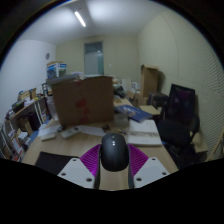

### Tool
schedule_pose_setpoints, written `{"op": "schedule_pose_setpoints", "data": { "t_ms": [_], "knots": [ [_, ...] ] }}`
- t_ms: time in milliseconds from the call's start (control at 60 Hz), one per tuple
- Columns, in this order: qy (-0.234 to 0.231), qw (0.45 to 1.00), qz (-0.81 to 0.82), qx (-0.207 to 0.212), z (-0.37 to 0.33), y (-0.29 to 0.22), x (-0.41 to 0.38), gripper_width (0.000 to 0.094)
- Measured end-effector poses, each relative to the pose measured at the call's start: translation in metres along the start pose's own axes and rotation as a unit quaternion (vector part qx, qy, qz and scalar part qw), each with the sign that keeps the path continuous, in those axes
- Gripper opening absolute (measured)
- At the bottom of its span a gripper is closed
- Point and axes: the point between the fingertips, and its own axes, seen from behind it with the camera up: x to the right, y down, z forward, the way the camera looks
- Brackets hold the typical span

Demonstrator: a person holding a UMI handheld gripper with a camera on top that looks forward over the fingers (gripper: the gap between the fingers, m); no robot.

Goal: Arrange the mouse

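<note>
Well, we're looking out across a cluttered office room, and the biggest thing catching the eye is a cardboard box (83, 99) sitting on the far side of the desk (45, 150), with shelves (22, 118) crowding in beside it and a black chair (180, 112) standing off at the other side. Closer in, papers (82, 131) are lying scattered over the wooden desk top, and another stack (143, 128) is sitting a little nearer the chair. Coming down in size now, the gripper (114, 168) is hanging above the desk with its fingers drawn in narrow, and the mouse (114, 153) is sitting right between them: a dark, rounded thing, its back facing us. Both purple pads (91, 157) are pressing against its flanks, with no gap showing at either side, so it is reading as a firm hold. The mouse is looking lifted clear of the desk rather than resting on it, though that is hard to tell for certain. By my judgement the pick-up is done and the placing is what's left: the mouse is waiting to be set down on the desk and squared up.
</note>
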Motion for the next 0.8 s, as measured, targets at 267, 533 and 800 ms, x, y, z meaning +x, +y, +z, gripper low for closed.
{"op": "schedule_pose_setpoints", "data": {
  "t_ms": [267, 533, 800],
  "knots": [
    [-0.043, 0.998, -0.046, -0.027, 0.016, 0.047, -0.207, 0.0378],
    [-0.018, 0.993, -0.039, -0.112, 0.032, 0.16, -0.247, 0.0388],
    [-0.022, 0.985, -0.019, -0.169, 0.025, 0.171, -0.248, 0.0667]
  ]
}}
